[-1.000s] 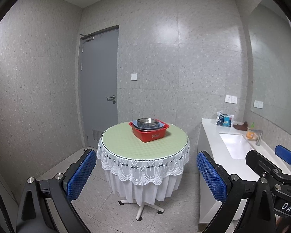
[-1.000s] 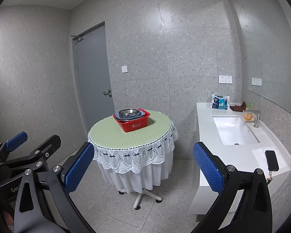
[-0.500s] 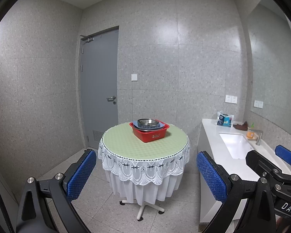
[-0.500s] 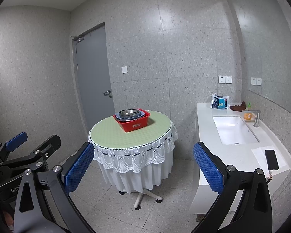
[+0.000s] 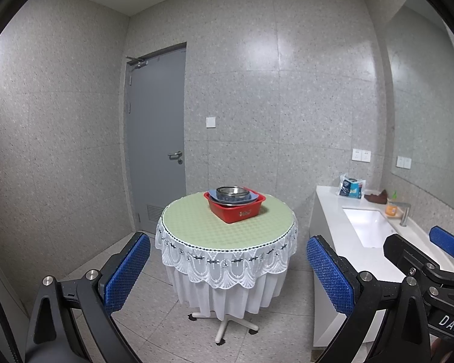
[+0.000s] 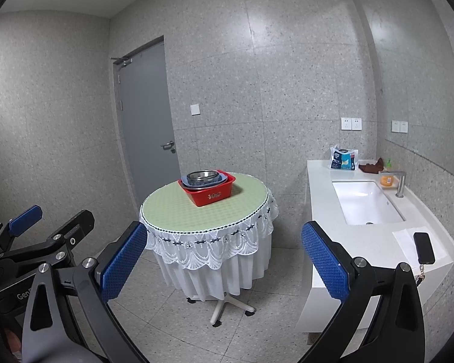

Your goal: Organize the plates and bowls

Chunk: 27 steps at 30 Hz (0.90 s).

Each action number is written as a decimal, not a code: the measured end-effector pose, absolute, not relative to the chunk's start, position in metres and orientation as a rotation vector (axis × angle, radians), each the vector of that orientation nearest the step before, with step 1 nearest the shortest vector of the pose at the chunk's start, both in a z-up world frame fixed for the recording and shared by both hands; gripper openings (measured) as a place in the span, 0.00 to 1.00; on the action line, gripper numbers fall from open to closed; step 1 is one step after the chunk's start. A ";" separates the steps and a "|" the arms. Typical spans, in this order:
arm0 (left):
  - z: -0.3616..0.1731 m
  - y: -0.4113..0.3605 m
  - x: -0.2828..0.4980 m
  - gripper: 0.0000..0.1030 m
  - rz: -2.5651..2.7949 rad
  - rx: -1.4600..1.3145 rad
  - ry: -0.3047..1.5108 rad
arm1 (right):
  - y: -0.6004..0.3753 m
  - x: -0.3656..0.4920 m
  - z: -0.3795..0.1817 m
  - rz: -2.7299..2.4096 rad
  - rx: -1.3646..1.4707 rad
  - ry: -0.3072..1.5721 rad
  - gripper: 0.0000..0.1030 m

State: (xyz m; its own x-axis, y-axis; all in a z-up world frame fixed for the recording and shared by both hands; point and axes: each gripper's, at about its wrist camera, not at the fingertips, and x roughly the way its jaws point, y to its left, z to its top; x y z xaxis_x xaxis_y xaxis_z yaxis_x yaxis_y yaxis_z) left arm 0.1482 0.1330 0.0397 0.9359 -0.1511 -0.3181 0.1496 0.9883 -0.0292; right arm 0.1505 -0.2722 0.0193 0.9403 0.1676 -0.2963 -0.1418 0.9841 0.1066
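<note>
Well back from the round counter point(image 5: 227, 227), both grippers hang in the air: left gripper point(image 5: 227, 275) wide, holding nothing, right gripper point(image 6: 224, 261) wide, holding nothing. Steel bowl point(image 5: 232, 193) sits nested on blue plates point(image 5: 251, 198) inside the red basin point(image 5: 236, 208), far side of the counter top. Stack already looks tidy, so this fits either dishes gathered and done, or dishes waiting to be sorted out; can't tell which. Sink counter point(image 6: 378, 242) at right carries a phone point(image 6: 424, 247), no dishes seen there
</note>
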 end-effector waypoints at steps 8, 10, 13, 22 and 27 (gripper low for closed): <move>0.036 0.133 0.150 0.99 -0.156 -0.005 0.325 | -0.270 0.149 0.019 0.157 0.085 0.311 1.00; 0.036 0.134 0.150 0.99 -0.156 -0.006 0.322 | -0.268 0.148 0.020 0.156 0.084 0.308 1.00; 0.034 0.134 0.151 0.99 -0.157 -0.006 0.321 | -0.268 0.148 0.020 0.156 0.086 0.310 1.00; 0.033 0.135 0.152 0.99 -0.157 -0.005 0.320 | -0.268 0.148 0.019 0.156 0.087 0.310 1.00; 0.032 0.135 0.152 0.99 -0.155 -0.004 0.320 | -0.267 0.148 0.020 0.157 0.088 0.311 1.00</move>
